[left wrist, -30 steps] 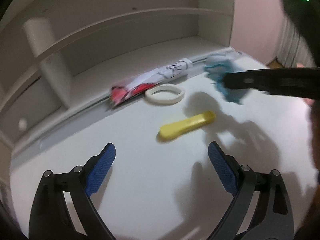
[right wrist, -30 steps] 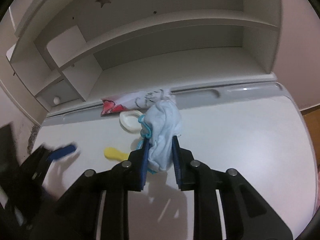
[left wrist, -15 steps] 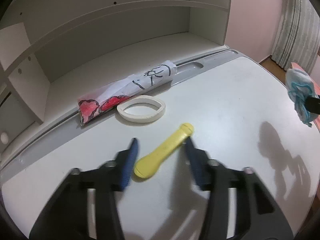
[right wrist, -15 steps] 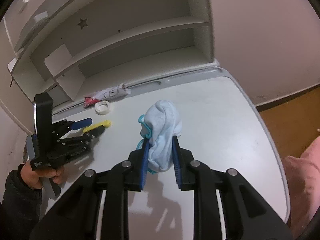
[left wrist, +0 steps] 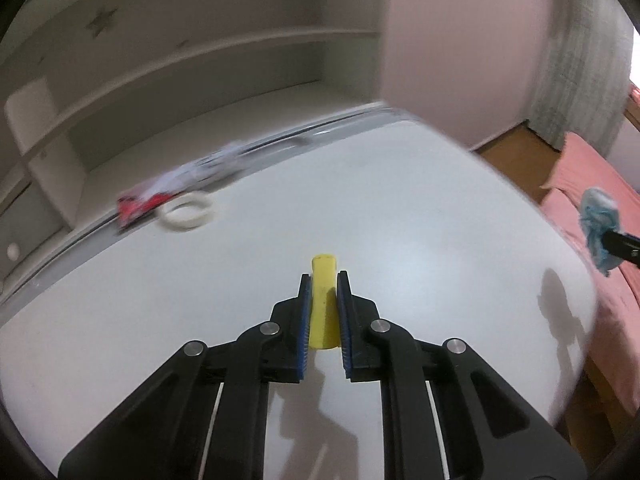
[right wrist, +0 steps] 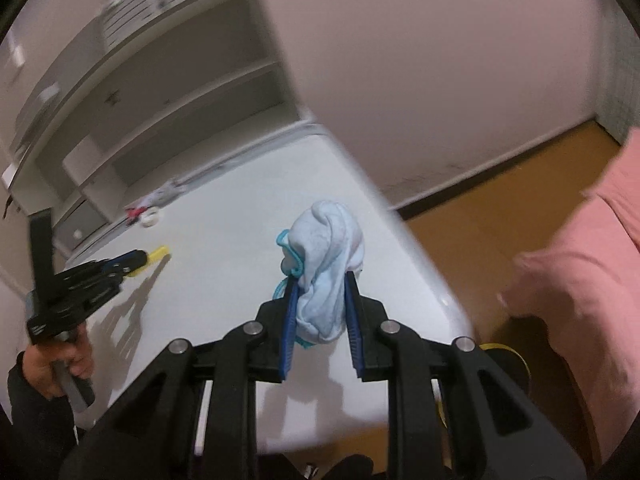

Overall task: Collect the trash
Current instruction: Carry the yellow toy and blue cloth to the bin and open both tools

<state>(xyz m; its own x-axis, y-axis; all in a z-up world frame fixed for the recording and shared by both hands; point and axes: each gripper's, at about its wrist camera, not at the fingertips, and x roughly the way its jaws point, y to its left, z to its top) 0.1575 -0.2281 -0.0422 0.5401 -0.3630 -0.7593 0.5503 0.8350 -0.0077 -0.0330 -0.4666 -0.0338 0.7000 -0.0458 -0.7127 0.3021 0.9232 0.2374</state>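
We had closed the left tool [left wrist: 323, 292] on the yellow piece [left wrist: 323, 308], seemingly lifted off the worktop [left wrist: 400, 216], while the right tool [right wrist: 321, 292], pinching the pale-blue wad [right wrist: 326, 268], had swung past the edge.

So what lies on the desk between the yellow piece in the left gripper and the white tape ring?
Nothing: in the left wrist view, only bare white desk shows between the yellow piece, clamped in the left gripper, and the tape ring.
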